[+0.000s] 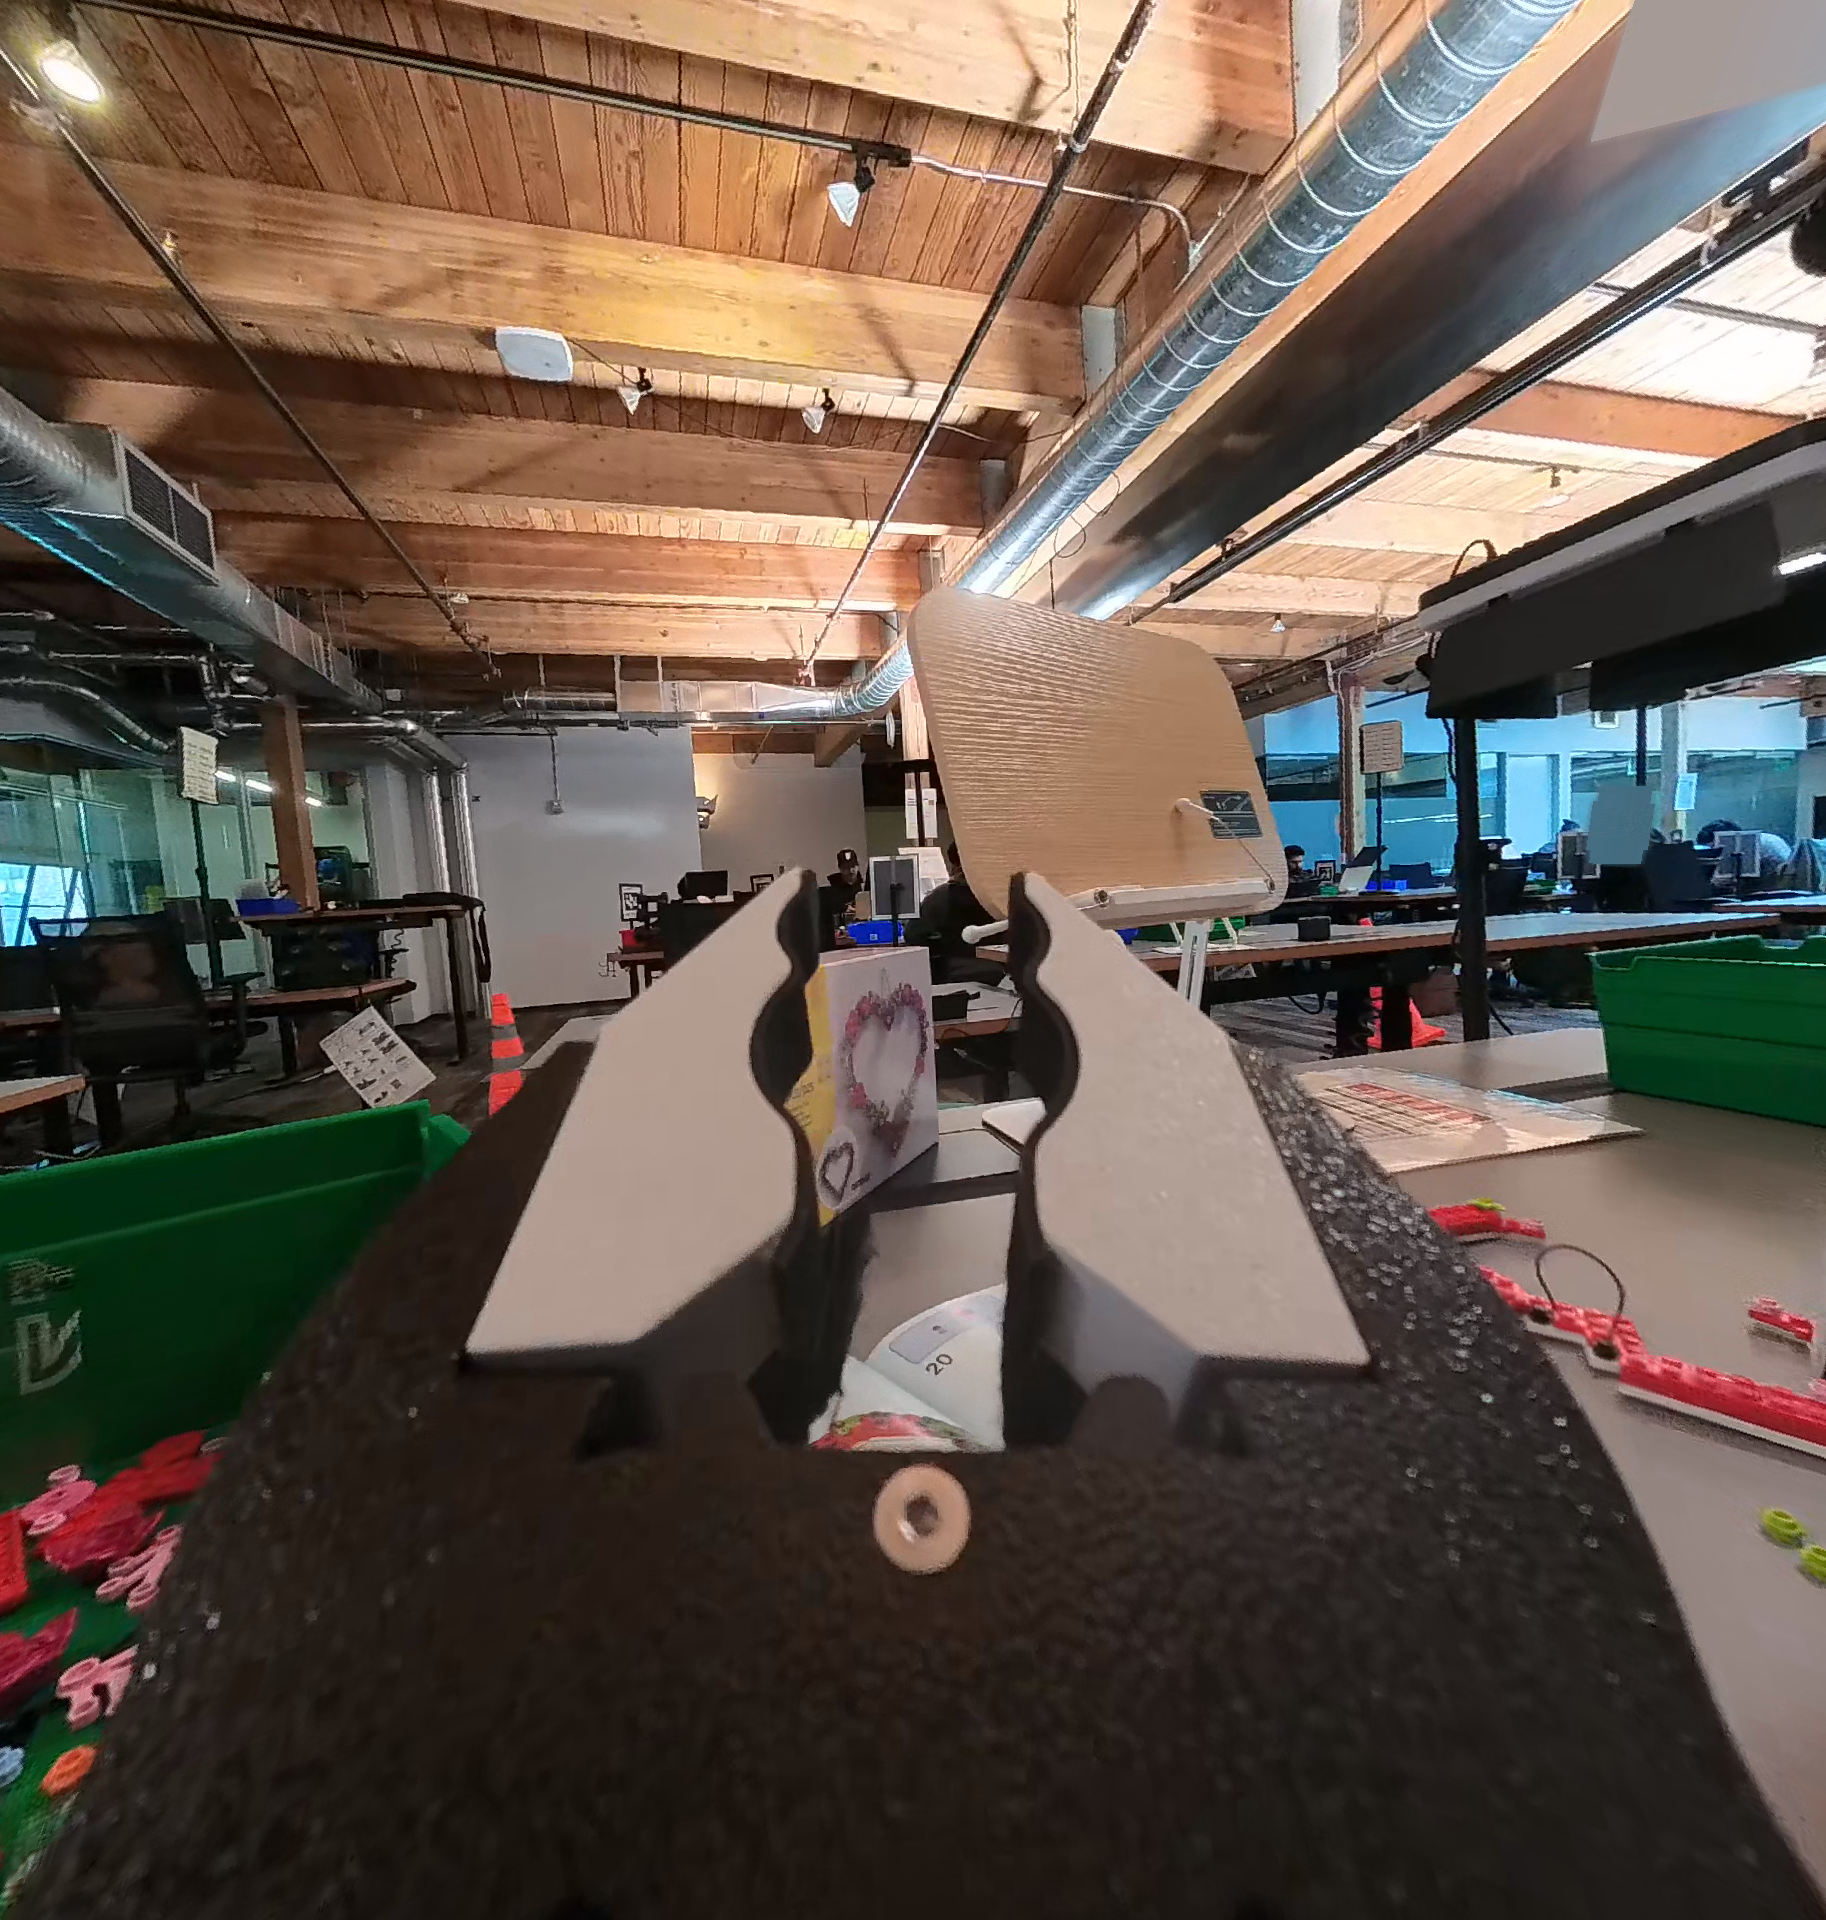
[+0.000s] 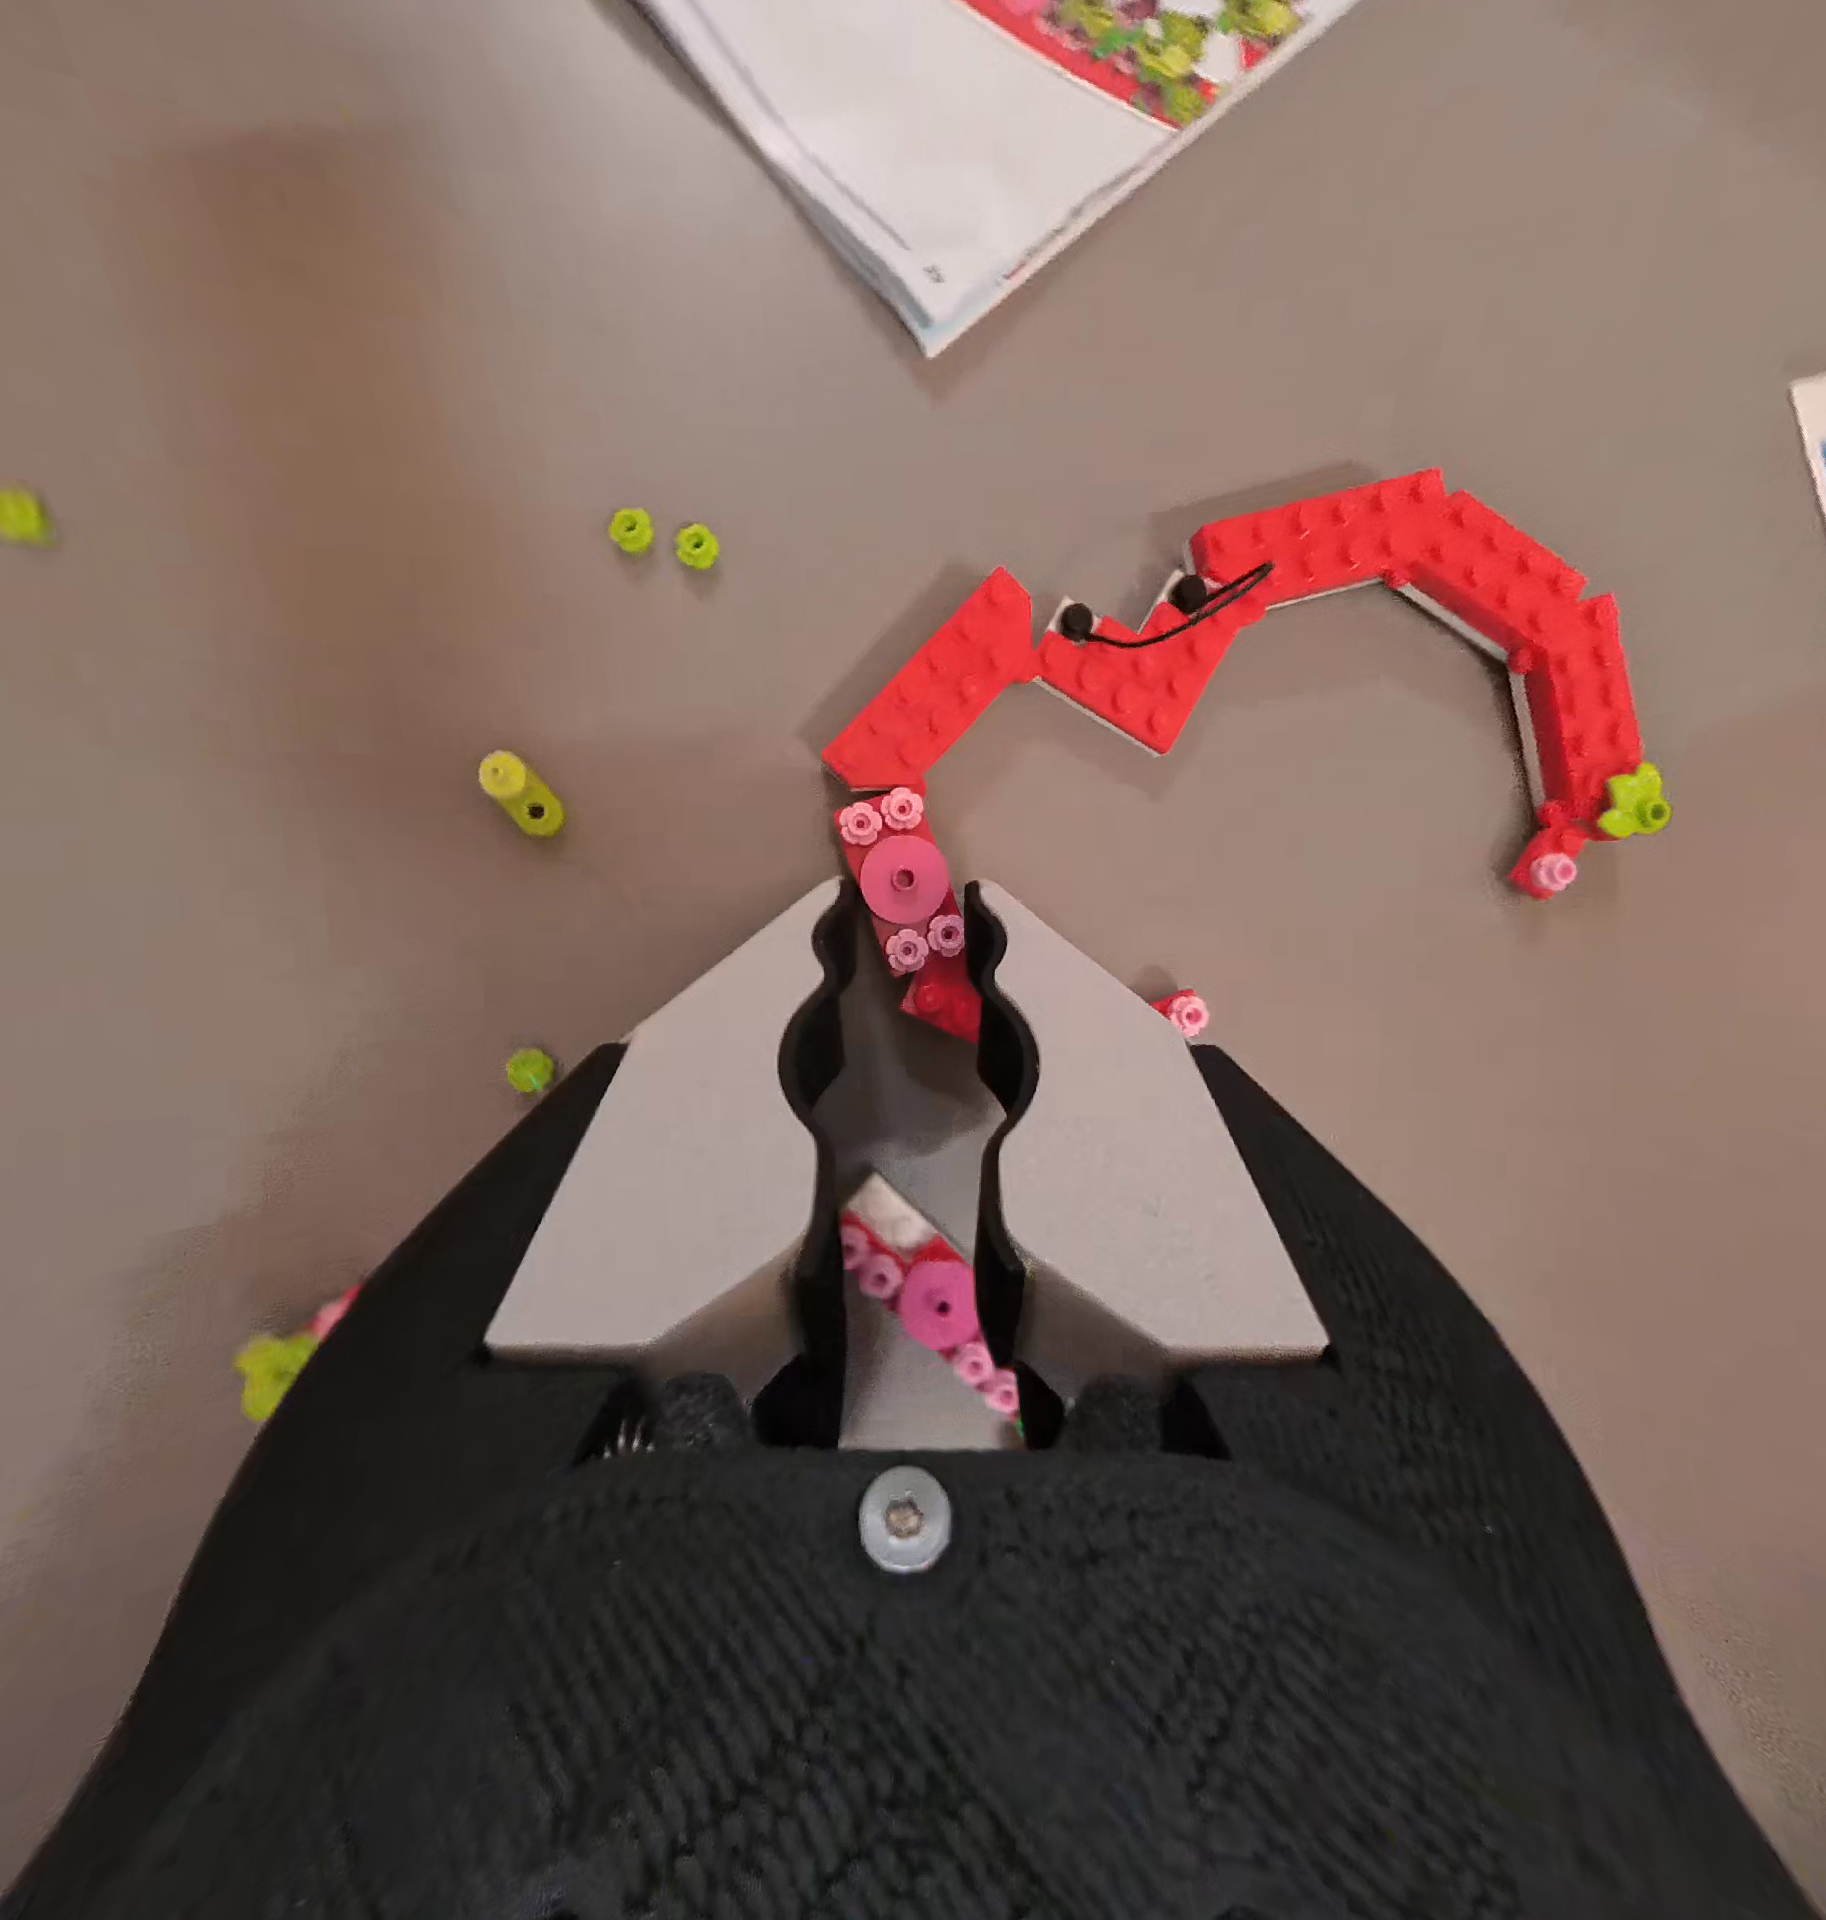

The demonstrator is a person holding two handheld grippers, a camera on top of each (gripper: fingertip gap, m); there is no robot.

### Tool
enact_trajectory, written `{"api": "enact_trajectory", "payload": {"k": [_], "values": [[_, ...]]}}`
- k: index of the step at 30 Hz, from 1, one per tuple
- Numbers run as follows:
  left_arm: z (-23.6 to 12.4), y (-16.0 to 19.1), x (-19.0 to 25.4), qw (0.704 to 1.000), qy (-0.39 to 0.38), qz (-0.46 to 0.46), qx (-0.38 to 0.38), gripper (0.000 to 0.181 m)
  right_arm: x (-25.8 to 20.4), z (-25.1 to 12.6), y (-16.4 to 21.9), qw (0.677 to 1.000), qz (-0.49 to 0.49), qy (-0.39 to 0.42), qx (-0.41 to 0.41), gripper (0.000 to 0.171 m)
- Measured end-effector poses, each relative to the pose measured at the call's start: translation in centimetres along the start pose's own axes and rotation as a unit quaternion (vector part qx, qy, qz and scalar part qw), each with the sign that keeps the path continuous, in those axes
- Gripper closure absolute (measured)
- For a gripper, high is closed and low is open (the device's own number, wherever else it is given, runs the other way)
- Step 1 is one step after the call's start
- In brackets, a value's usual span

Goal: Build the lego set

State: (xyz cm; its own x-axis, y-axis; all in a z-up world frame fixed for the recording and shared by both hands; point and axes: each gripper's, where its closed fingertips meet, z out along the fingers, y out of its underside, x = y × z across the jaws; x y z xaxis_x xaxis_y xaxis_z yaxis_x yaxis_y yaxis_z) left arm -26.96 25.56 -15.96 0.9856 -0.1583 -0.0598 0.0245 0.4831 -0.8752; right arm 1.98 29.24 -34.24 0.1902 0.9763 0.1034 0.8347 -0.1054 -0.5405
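In the right wrist view a red heart-shaped frame (image 2: pixel 1397 561) of studded plates lies partly built on the grey table (image 2: pixel 317 312), with a black cord across its top notch. My right gripper (image 2: pixel 904 894) points down at its left side. Its fingertips (image 2: pixel 1002 935) close on either side of a red strip with pink flowers (image 2: pixel 901 878) that joins the frame. My left gripper (image 1: pixel 914 894) is raised and points level across the room, open and empty. The frame also shows in the left wrist view (image 1: pixel 1709 1392), low on the right.
Several lime-green small pieces (image 2: pixel 628 530) lie scattered left of the frame. An open instruction booklet (image 2: pixel 950 135) lies beyond it. A green bin (image 1: pixel 161 1247) with red and pink pieces sits at left. The set's box (image 1: pixel 878 1060) stands ahead, with another green bin (image 1: pixel 1730 1029) at right. One gripper's finger ends stand about 35 cm off the other's.
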Motion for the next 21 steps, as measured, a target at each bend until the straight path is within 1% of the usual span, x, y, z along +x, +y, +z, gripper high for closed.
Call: {"api": "enact_trajectory", "payload": {"k": [2, 5, 9, 12, 14, 15, 17, 19, 21], "values": [[0.0, 0.1, 0.1, 1.000, 0.002, -0.001, -0.002, 0.148, -0.4, 0.1, -0.4, 0.999, 0.041, 0.013, 0.007, 0.153], [0.0, 0.2, 0.2, 1.000, 0.004, 0.000, -0.003, 0.147, -1.0, 0.4, -1.0, 0.998, 0.052, 0.033, 0.018, 0.152], [0.0, 0.3, 0.3, 1.000, 0.005, 0.000, -0.005, 0.147, -1.3, -0.1, -1.5, 0.996, 0.053, 0.054, 0.039, 0.133], [0.0, 0.3, 0.3, 1.000, 0.005, 0.000, -0.005, 0.148, -1.1, -2.3, -2.8, 0.991, 0.065, 0.061, 0.100, 0.131], [0.0, 0.3, 0.3, 1.000, 0.005, 0.000, -0.005, 0.148, 0.2, -4.7, -3.6, 0.980, 0.074, 0.091, 0.163, 0.130], [0.0, 0.3, 0.4, 1.000, 0.006, 0.000, -0.005, 0.148, 1.3, -6.1, -3.9, 0.969, 0.076, 0.118, 0.203, 0.129], [0.1, 0.4, 0.5, 1.000, 0.009, 0.001, -0.007, 0.148, 4.3, -9.6, -3.3, 0.935, 0.094, 0.200, 0.276, 0.129], [0.1, 0.5, 0.7, 1.000, 0.012, 0.001, -0.008, 0.148, 7.1, -13.6, -1.6, 0.883, 0.114, 0.290, 0.350, 0.129], [0.1, 0.6, 0.9, 1.000, 0.015, 0.002, -0.011, 0.147, 9.4, -17.3, 1.4, 0.823, 0.130, 0.385, 0.398, 0.129]]}}
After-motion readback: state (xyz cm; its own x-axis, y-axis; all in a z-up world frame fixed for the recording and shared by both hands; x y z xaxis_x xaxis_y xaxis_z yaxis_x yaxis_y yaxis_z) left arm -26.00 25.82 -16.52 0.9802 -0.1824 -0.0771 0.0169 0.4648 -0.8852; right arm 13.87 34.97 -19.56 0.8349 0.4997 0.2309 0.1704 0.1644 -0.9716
